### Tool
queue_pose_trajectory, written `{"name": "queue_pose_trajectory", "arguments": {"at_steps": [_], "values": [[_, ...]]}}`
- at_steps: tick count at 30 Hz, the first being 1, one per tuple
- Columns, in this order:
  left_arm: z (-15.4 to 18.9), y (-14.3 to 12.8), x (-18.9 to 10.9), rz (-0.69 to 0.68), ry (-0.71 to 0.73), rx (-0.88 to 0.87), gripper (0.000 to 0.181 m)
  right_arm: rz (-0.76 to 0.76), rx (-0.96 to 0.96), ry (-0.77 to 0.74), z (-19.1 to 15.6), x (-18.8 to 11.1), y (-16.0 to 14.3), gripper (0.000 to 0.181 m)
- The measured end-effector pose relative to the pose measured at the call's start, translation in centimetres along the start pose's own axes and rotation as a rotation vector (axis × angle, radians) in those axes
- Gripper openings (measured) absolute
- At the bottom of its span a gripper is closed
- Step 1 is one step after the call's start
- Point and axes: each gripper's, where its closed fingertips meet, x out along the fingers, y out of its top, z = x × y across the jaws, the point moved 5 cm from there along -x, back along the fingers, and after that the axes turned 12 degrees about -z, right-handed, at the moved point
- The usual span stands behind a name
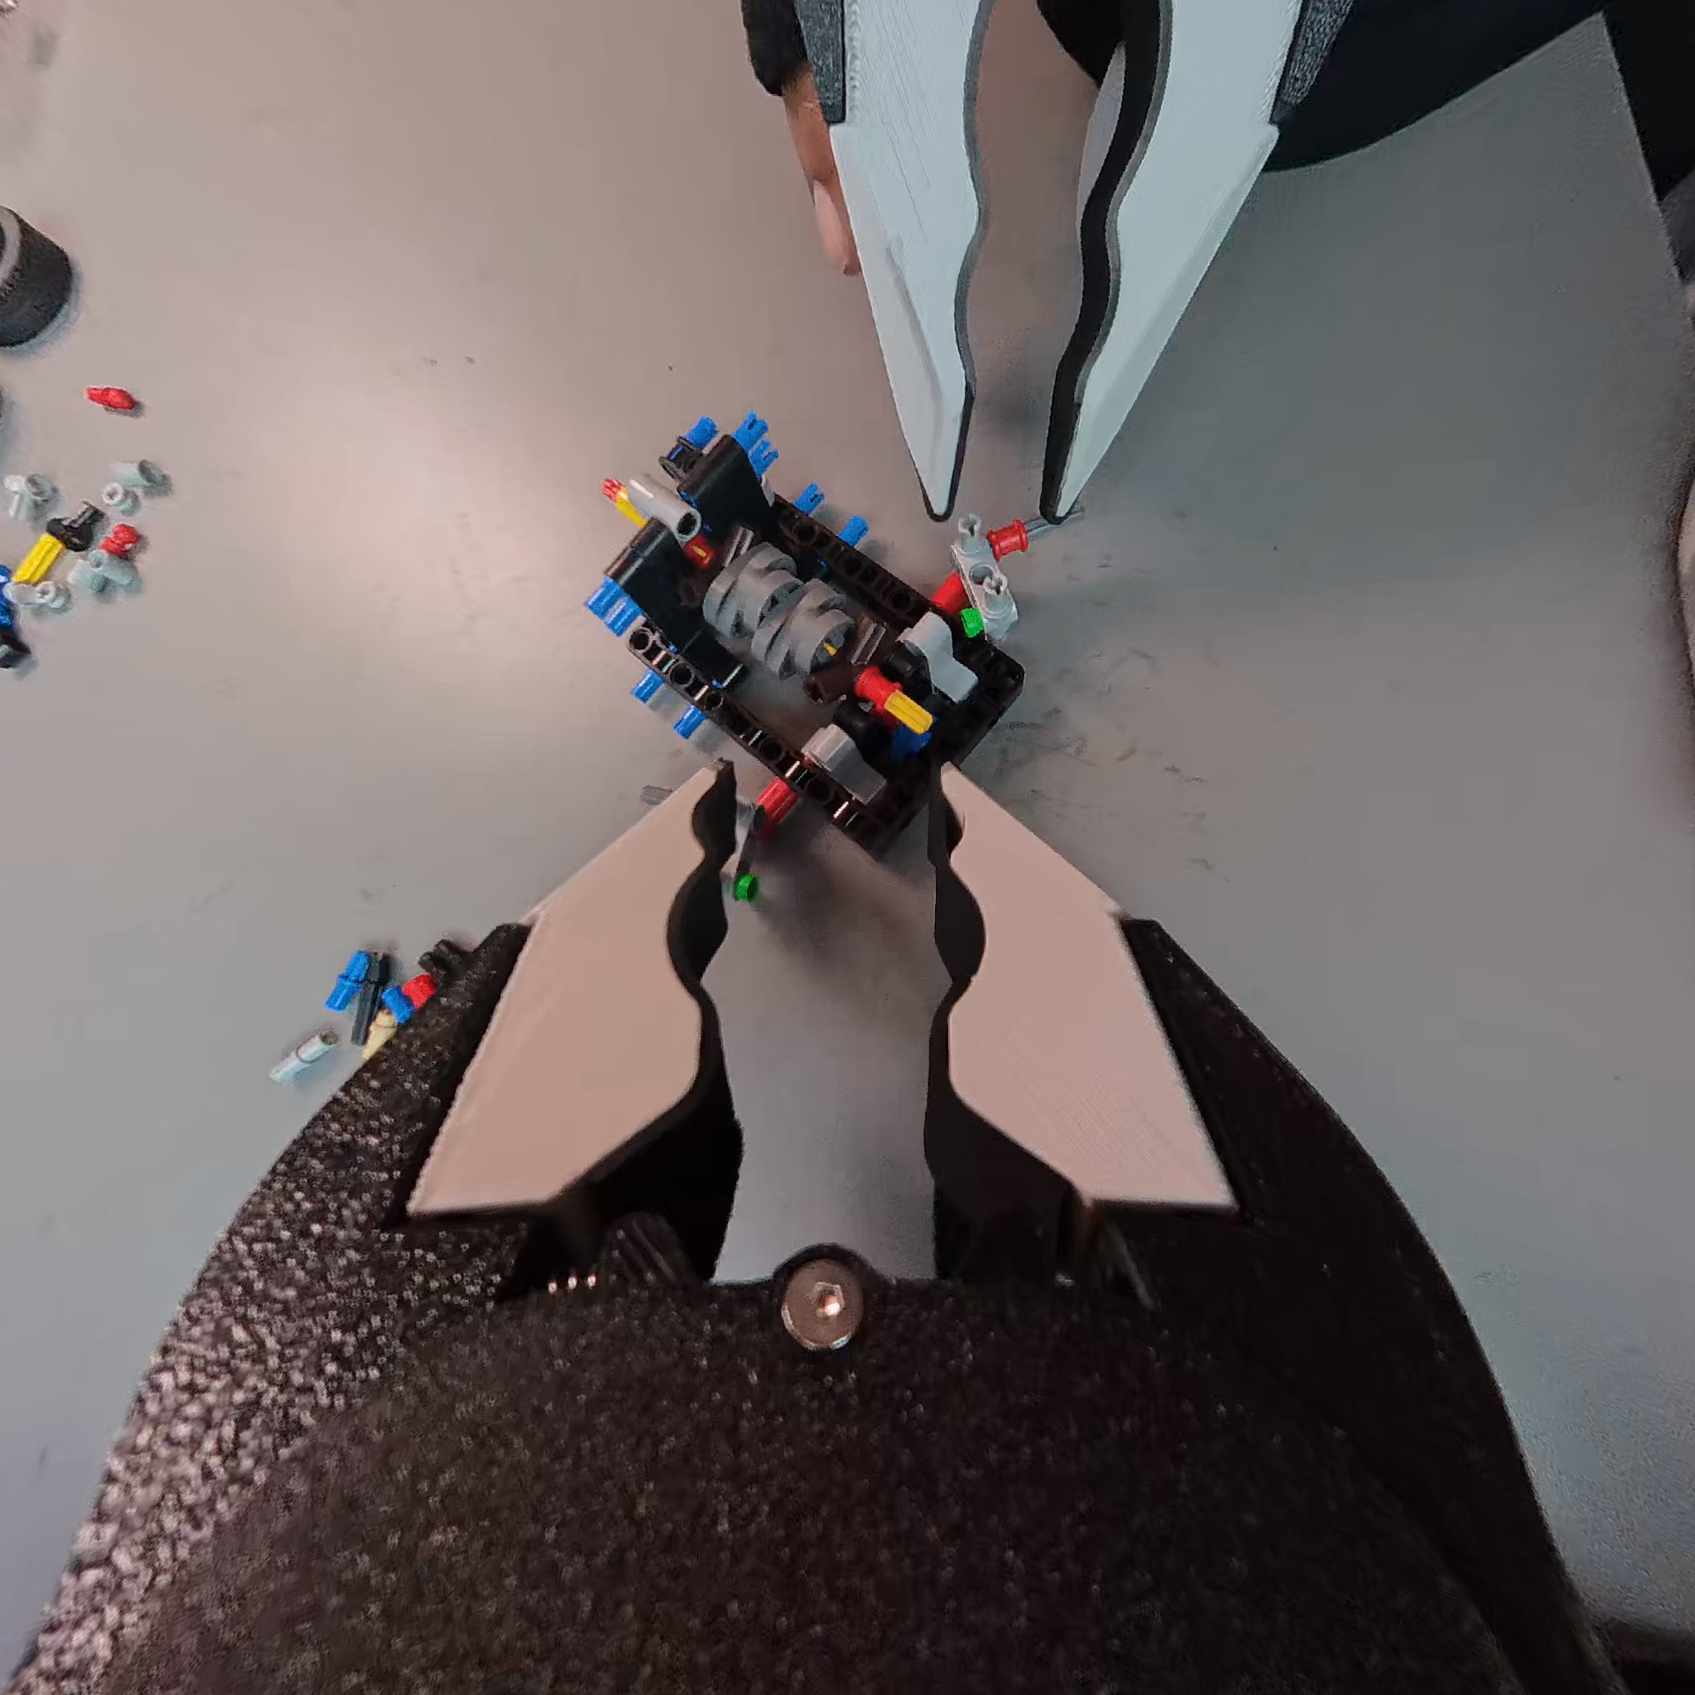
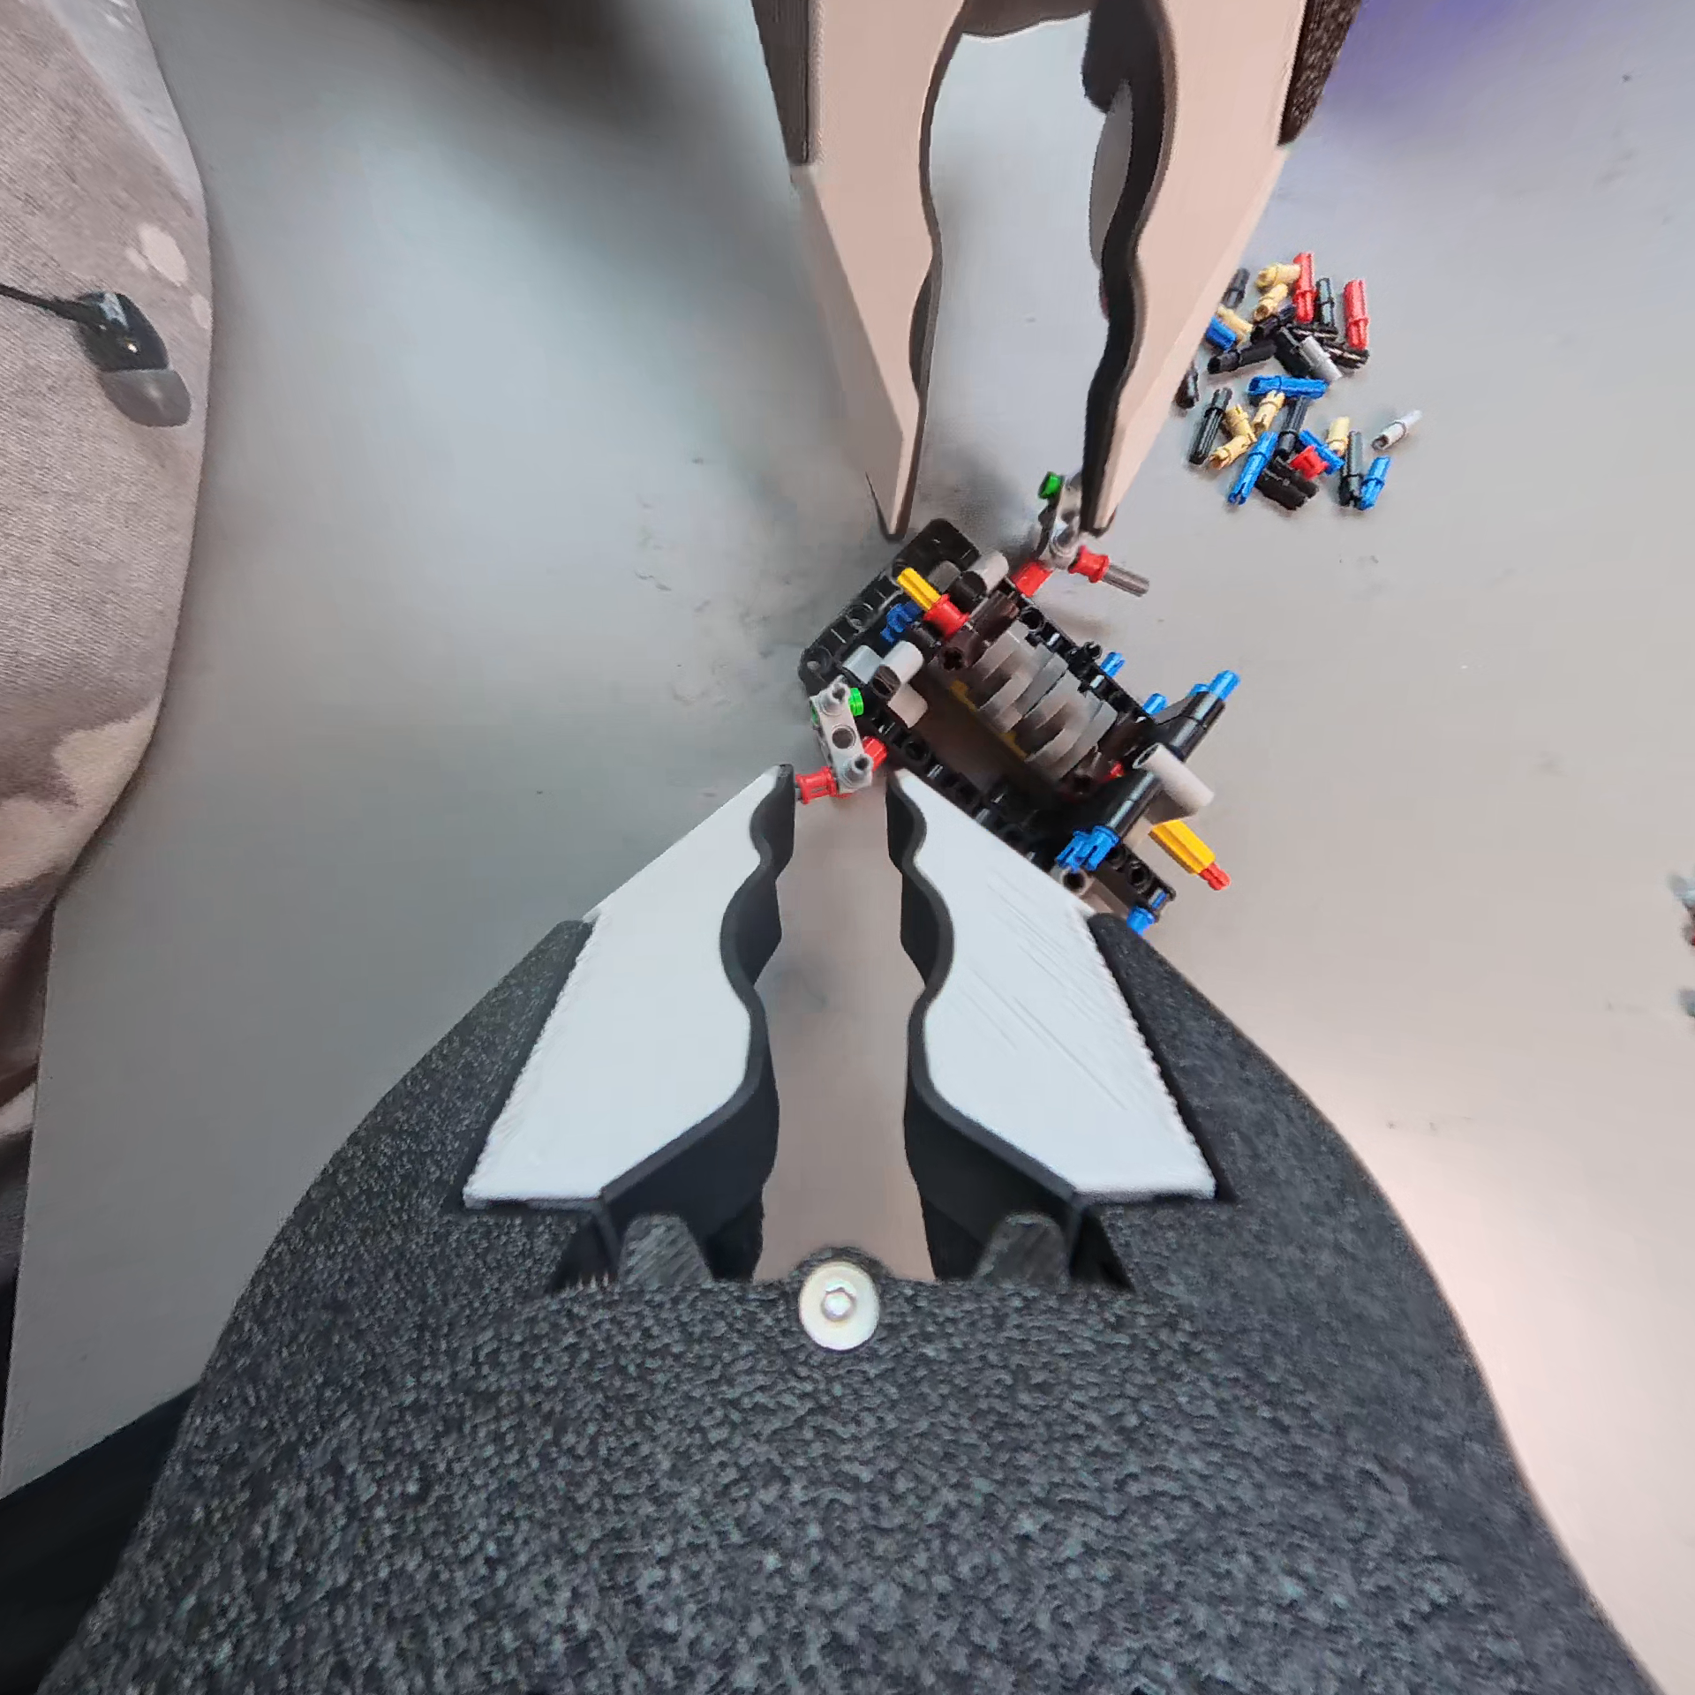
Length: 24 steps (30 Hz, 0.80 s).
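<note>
Black brick frame assembly (image 1: 807, 633) sits mid desk (image 1: 367, 229).
Left hand-held gripper (image 1: 830, 780): jaws wide, straddling frame's near corner, not clamped.
Right hand-held gripper (image 2: 839, 780): jaws narrow, empty, tips beside grey connector (image 2: 844, 729) with red pin.
Loose pin pile (image 2: 1293, 385) well apart.

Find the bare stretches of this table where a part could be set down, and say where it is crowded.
Bare table lies between the black brick frame and the camouflage fabric, and beyond the frame's far side. Crowded spots: around the frame, with the left gripper and right gripper at opposite ends, and the loose pin pile.
</note>
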Motion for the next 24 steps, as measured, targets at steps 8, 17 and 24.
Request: {"name": "queue_pose_trajectory", "arguments": {"at_steps": [8,17,24], "values": [[4.0,1.5,0.6,0.008,-0.074,-0.04,0.022,-0.175,-0.122,0.065,0.4,1.2,0.7,0.015],[3.3,1.3,2.0,-0.008,0.054,-0.098,0.023,-0.156,-0.091,0.114,0.1,1.6,1.8,0.012],[2.9,1.0,2.5,-0.034,0.16,-0.011,0.018,-0.119,-0.036,0.053,0.0,1.6,2.1,0.011]]}}
